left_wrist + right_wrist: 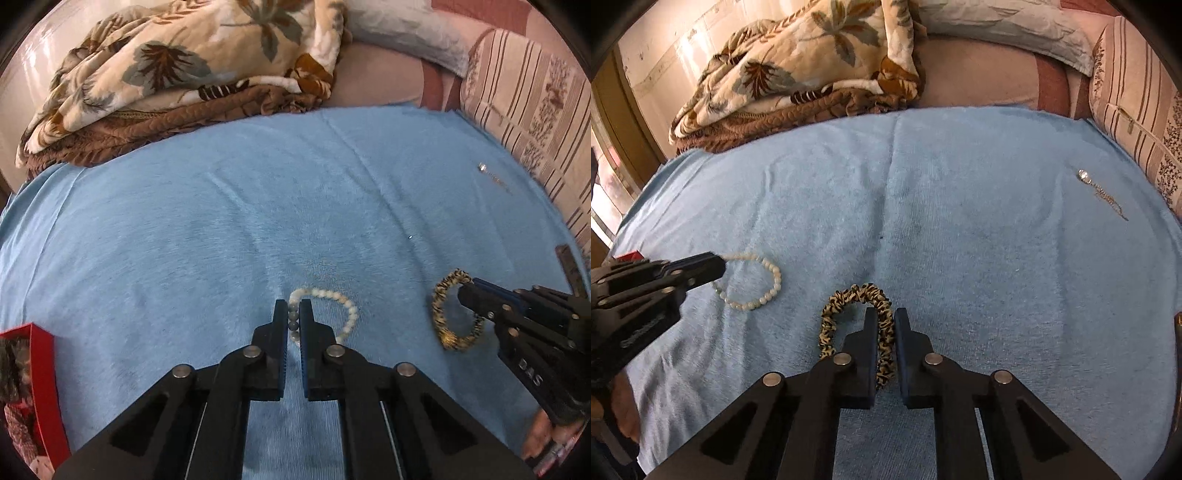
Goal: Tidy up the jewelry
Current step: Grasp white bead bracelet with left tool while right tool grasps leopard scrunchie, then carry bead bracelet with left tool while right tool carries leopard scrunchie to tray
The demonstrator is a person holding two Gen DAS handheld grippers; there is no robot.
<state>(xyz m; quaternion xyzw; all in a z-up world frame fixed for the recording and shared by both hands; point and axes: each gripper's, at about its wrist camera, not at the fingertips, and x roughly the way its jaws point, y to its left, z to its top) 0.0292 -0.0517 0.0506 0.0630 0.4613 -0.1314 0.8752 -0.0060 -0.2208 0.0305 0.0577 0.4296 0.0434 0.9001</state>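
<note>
A white bead bracelet (343,306) lies on the blue towel (258,206). My left gripper (293,314) is shut on its left side; it also shows in the right wrist view (718,267) with the bracelet (764,291). A leopard-print scrunchie (842,302) lies to the right. My right gripper (886,325) is shut on its right side; in the left wrist view the right gripper (467,286) pinches the scrunchie (439,310). A silver chain with a pendant (1102,194) lies far right, also seen in the left wrist view (493,177).
A red box (40,387) sits at the left edge of the towel. A folded floral blanket (166,81) lies at the back left. A striped pillow (535,110) borders the right side. A white pillow (1015,22) is at the back.
</note>
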